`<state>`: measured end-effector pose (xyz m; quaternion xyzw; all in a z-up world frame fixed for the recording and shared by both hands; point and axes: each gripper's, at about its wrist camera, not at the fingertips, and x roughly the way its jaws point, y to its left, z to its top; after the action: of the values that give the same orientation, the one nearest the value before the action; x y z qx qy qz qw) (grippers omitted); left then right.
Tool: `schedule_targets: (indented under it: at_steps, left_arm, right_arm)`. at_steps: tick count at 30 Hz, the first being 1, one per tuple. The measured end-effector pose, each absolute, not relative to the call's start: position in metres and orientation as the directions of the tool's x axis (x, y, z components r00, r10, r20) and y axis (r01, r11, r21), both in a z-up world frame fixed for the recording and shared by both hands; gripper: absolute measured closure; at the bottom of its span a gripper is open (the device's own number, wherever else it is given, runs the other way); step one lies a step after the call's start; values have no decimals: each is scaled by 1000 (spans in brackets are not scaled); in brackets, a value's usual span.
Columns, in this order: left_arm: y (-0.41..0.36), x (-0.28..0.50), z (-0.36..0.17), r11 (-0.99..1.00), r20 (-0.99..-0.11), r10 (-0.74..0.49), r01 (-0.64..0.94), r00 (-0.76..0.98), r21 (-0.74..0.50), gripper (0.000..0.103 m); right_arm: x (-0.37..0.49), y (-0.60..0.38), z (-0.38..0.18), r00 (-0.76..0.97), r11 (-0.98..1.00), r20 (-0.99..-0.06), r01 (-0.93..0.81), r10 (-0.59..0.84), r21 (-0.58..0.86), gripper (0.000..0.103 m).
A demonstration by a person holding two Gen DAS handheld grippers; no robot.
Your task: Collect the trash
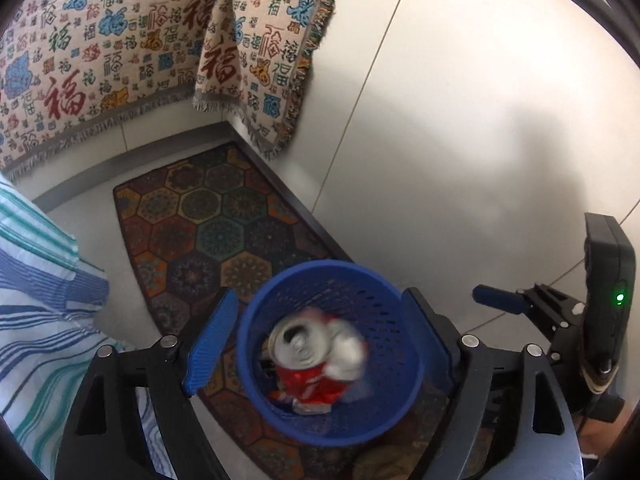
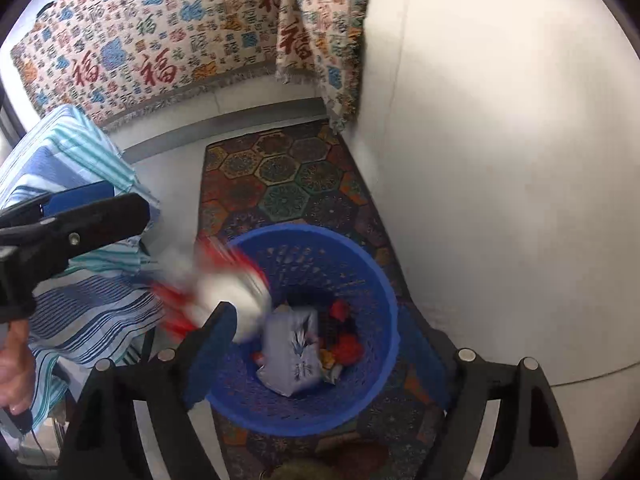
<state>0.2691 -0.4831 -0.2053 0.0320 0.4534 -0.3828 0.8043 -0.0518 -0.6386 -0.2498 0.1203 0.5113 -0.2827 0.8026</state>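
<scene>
A crushed red can (image 1: pixel 310 364), blurred, hangs over the blue basket (image 2: pixel 384 280), which holds a grey pouch (image 2: pixel 294 354) and red scraps. Both the left gripper (image 1: pixel 320 344) and the right gripper (image 2: pixel 320 360) stand spread wide, holding nothing.

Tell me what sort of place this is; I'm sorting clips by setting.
Probably a room corner in a home: a patterned rug on the floor, a woven throw hung along the wall, and a blue bin holding trash.

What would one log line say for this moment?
left gripper: open, above blue basket | red can: blurred, over basket | right gripper: open, empty
</scene>
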Motion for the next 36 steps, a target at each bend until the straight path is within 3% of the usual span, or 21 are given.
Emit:
schedule_targets:
  at_steps: [5,10,15,16,23,33,36]
  left_arm:
    - [-469,258,-187,723,-763,-563,635,316,-271,18]
    - [-434,228,-150,743,-755,-518,649,403,-164,1]
    - [-396,188,-124,737,-765,-516,655,385,-168,0]
    - [-392,183,-122,737,-771,-508,657,384,-158,0]
    - [-366,137,-129,731,-799,-458,676,391,-88,0]
    - [-357,130,-128,774,-774,-446,628,450,-81,0]
    - [-357,128,-129,787,-773,-409,617,484,-30,0]
  right_arm:
    - [-72,-636,-217,339,764,-866,641,-368,-74,18]
    - [-104,-604,-160,379,722,-824,689,-421,-52,14]
    - [-143,-555,-123,379,676,-783,733,-494,-71,8]
    - [-151,-545,-120,368,661,-776,746,-511,-81,0]
    - [-182,-488,-115,323,610,-732,777,-599,-157,0]
    - [-178,-475,-120,384,663,-729,737,-567,-128,0]
    - [-177,-472,-122,385,669,-734,733,-559,-126,0]
